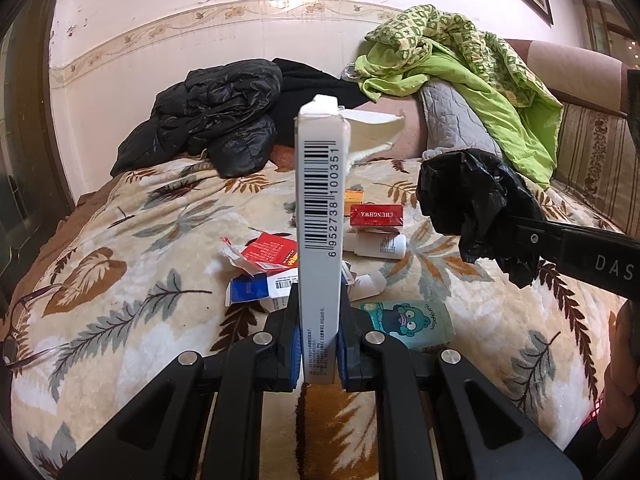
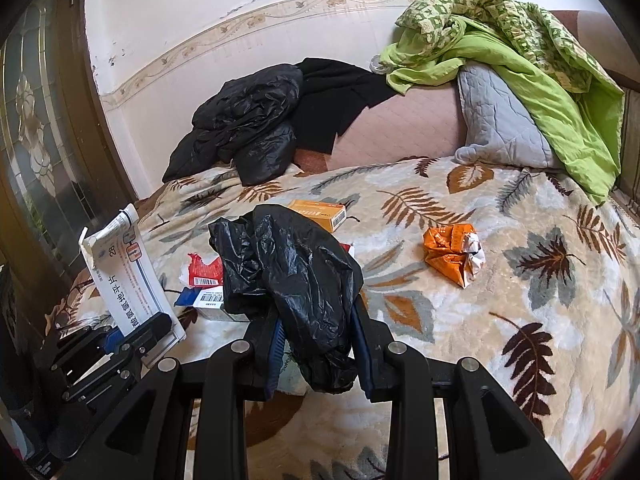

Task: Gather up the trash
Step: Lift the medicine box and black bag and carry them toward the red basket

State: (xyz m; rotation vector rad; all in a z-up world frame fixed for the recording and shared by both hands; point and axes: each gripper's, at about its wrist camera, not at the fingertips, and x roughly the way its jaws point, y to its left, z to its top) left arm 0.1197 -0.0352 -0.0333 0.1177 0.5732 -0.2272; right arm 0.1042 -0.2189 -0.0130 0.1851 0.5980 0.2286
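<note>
My left gripper is shut on a tall white medicine box with a barcode, held upright above the bed; the same box shows at the left of the right wrist view. My right gripper is shut on a crumpled black plastic bag, which hangs at the right in the left wrist view as a black plastic bag. On the leaf-patterned blanket lie a red cigarette pack, a torn red carton, a blue-and-white box, a white bottle, a teal cartoon packet, an orange box and a crumpled orange wrapper.
A black jacket and a green quilt over a grey pillow lie at the bed's far side against the wall. Eyeglasses rest at the blanket's left edge. A dark door frame stands left. A person's hand shows at the right.
</note>
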